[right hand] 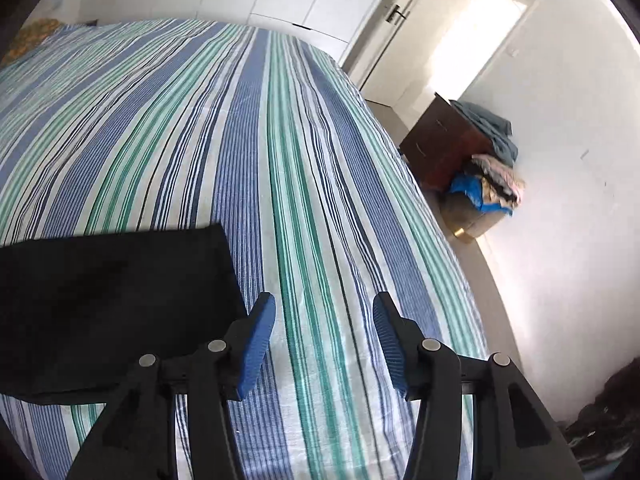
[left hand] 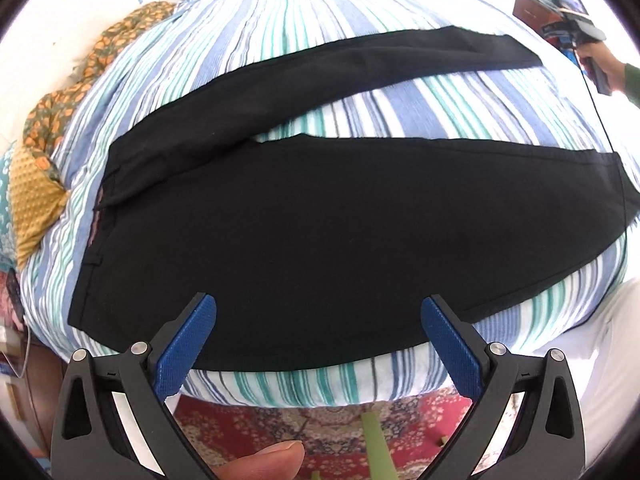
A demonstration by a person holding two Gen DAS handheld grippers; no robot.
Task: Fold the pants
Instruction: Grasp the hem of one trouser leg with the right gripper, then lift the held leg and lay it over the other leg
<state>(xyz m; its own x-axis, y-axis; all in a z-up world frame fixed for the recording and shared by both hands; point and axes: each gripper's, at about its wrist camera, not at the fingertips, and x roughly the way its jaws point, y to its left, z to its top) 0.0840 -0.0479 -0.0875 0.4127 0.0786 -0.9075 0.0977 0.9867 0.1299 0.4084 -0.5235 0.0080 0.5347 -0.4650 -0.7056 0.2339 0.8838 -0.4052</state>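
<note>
1. The black pants (left hand: 320, 216) lie spread flat on the striped bed (left hand: 400, 108), waistband to the left of the left hand-held gripper (left hand: 319, 316) and both legs running off to its right. The legs part in a narrow V with a wedge of sheet between them. Laid out like this, the cloth looks ready for a first fold, probably one leg over the other.

2. The left hand-held gripper stands wide open with nothing between its blue pads (left hand: 188, 344). It is tipped steeply down over the near edge of the pants, roughly at the thigh of the near leg. A thumb (left hand: 268, 462) of the holding hand shows just behind it, and the patterned rug (left hand: 320, 424) lies below the bed's edge.

3. The right hand-held gripper (right hand: 324, 340) is about half open and empty. Bare striped sheet lies between its pads (right hand: 256, 344), and neither pad touches cloth. It points down at a moderate slant.

4. The hem end of a pant leg (right hand: 116, 304) sits just to the left of the right hand-held gripper, beside its left finger and not between the two. From the left wrist view this gripper appears far off to the upper right, beyond the leg ends, held by a hand in a green sleeve (left hand: 630, 80).

5. My reading: the two hands sit at opposite ends of the garment so that each can take one end. Nothing is gripped yet, so the fold has not begun.

6. Well beyond the right hand-held gripper, a dark wooden cabinet (right hand: 440, 148) and a heap of clothes (right hand: 492, 184) stand against the wall, clear of the work.
</note>
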